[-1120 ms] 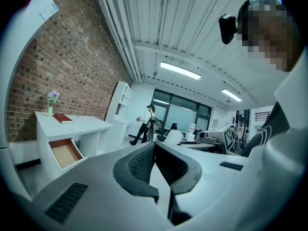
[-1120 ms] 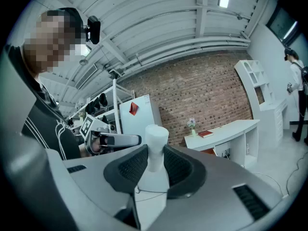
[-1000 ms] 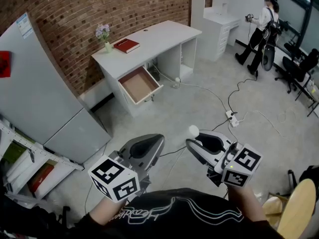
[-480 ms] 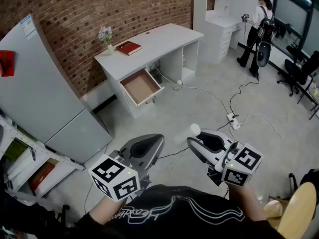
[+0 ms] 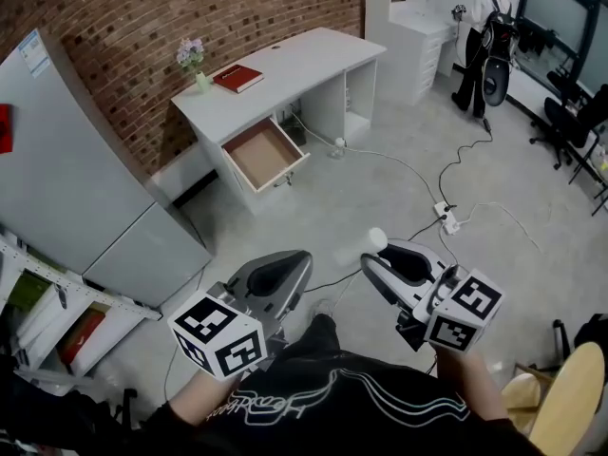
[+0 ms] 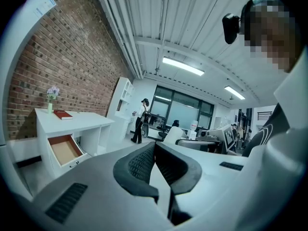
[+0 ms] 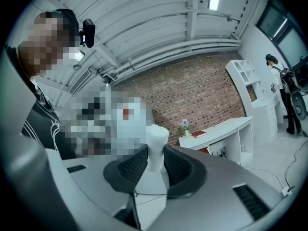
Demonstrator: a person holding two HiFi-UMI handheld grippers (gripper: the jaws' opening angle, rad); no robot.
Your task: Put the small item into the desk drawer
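Note:
A small white item [image 5: 377,238] with a rounded top sticks up between the pads of my right gripper [image 5: 376,257], which is shut on it. In the right gripper view the item [image 7: 157,139] stands upright between the black pads of the right gripper [image 7: 155,157]. My left gripper [image 5: 296,262] is beside it to the left, jaws shut and empty; its pads meet in the left gripper view [image 6: 154,149]. The white desk [image 5: 304,65] stands ahead by the brick wall, well beyond both grippers. Its drawer [image 5: 261,153] is pulled open, and its brown inside looks empty.
On the desk lie a red book [image 5: 238,78] and a small flower vase [image 5: 193,61]. A grey cabinet [image 5: 85,198] and shelves [image 5: 47,302] stand at left. Cables and a power strip [image 5: 446,220] lie on the floor. A person [image 5: 480,27] stands far right, near office chairs [image 5: 570,112].
The head view has shifted a little and a dark trouser leg now shows between the grippers. Both grippers keep their pose. The person at the back has moved farther away.

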